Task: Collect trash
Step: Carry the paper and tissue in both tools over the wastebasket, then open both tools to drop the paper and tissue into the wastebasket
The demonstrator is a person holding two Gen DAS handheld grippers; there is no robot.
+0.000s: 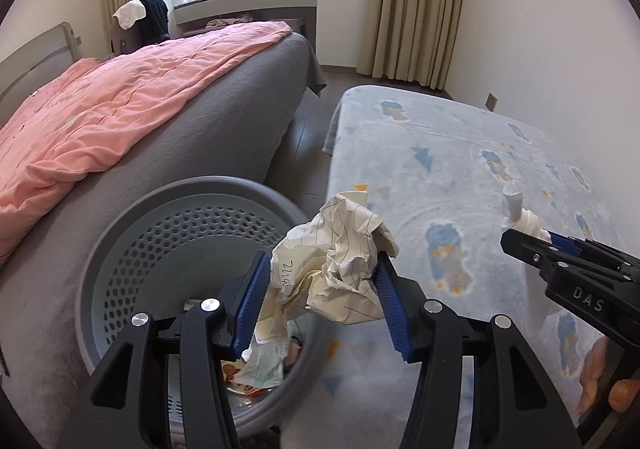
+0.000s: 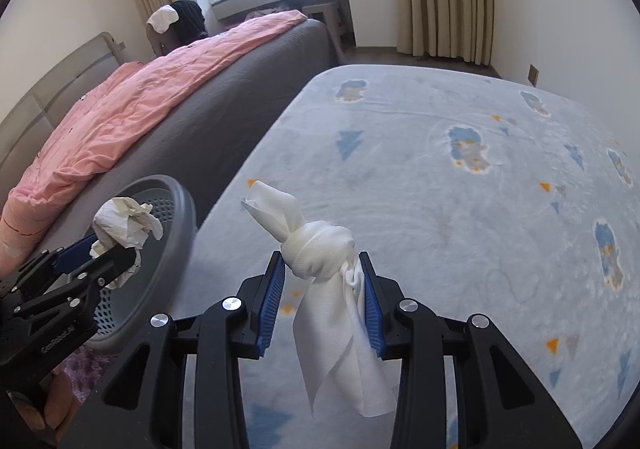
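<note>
Left claw (image 1: 320,277) clamps crumpled paper (image 1: 336,265) above the wrapper-holding bin (image 1: 132,233); right claw (image 2: 323,277) grips knotted tissue (image 2: 324,245).

Bin (image 1: 132,237): near rim and most of the floor hidden behind left tongs (image 1: 320,289) and crumpled paper (image 1: 336,269); scraps inside only partly visible, print unreadable. Writing on the paper too small to read. Right view: bin's lower part hidden by the left tongs. Tissue (image 2: 336,289) tail overlaps the right pad. Bed (image 1: 100,121) cut off at left edge.
</note>
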